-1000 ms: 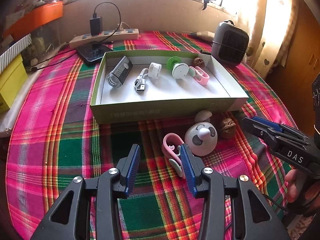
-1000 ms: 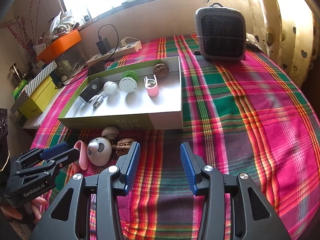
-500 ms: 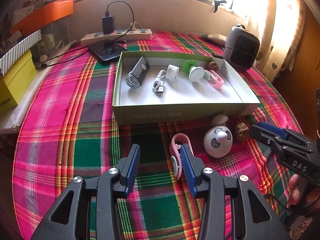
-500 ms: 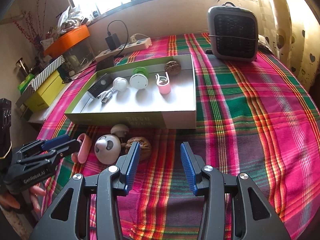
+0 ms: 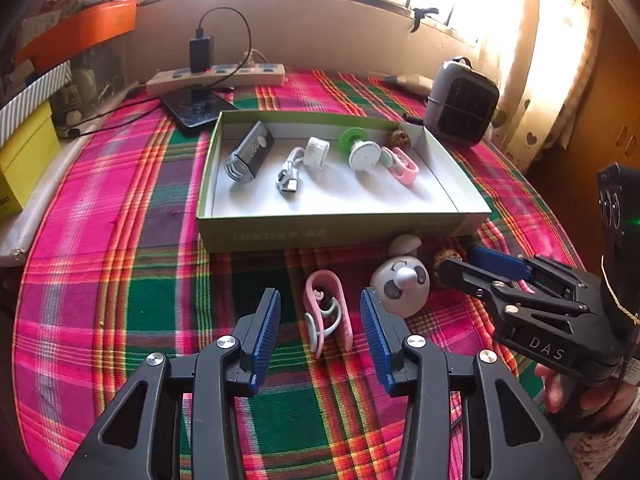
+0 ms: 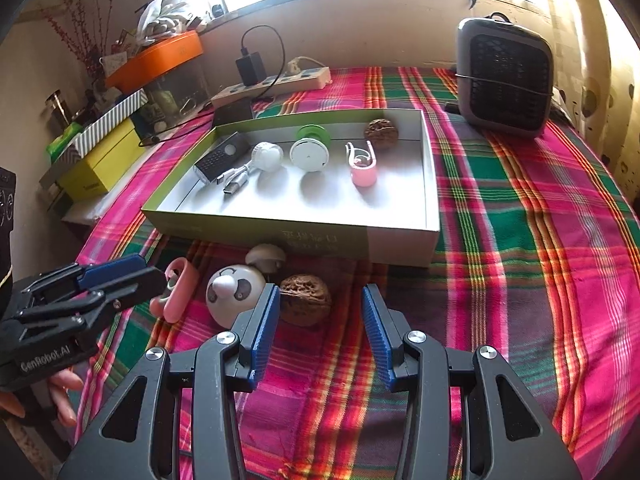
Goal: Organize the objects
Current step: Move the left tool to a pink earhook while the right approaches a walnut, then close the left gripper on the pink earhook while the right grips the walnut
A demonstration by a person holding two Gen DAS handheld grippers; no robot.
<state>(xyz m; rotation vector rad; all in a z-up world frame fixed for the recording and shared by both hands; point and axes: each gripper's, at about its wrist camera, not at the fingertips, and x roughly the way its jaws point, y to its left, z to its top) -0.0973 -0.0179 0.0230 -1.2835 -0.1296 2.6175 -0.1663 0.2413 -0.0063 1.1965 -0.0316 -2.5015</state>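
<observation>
A plaid cloth covers the table [image 5: 120,240] under a bright window. The left tool [image 5: 320,320] stands open around a pink clip [image 5: 326,312] without touching it. The right tool [image 6: 320,320] is opening, empty, with a walnut [image 6: 306,298] just ahead by its left pad. Beyond both tools lies the green box [image 5: 340,228]; a grey heater [image 6: 504,76] stands further back.
</observation>
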